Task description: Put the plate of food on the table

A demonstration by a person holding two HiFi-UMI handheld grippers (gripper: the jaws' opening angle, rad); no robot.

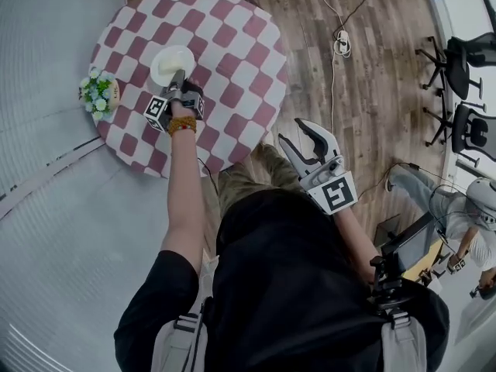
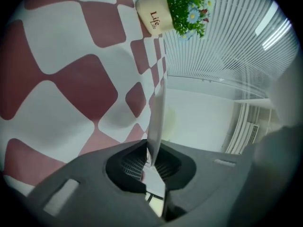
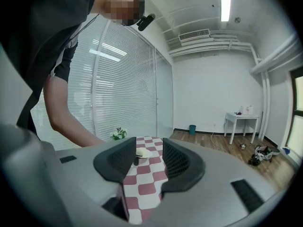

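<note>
The plate (image 1: pixel 170 62) of pale food lies over the round checked table (image 1: pixel 232 60), a little toward 10 o'clock from the table's middle. The left gripper (image 1: pixel 178 81) reaches it from the plate's 6 o'clock side. In the left gripper view its jaws are pinched tight on the thin rim of the plate (image 2: pixel 156 117), which runs edge-on away from the left gripper (image 2: pixel 150 157) beside the checked cloth (image 2: pixel 71 79). Gripping by the rim keeps the jaws clear of the food and lets the plate go down flat. It looks to be on the cloth or just above it; contact itself cannot be made out.

A small flower pot (image 1: pixel 98 93) stands at the table's 9 o'clock edge, well apart from the plate, so the spot chosen is free of it.

The right gripper (image 1: pixel 304 136) hangs off the table at its 4 o'clock, jaws wide apart and holding nothing; through the gap of the right gripper (image 3: pixel 149 157) only the distant table shows. It likely stays out because one grip is enough
</note>
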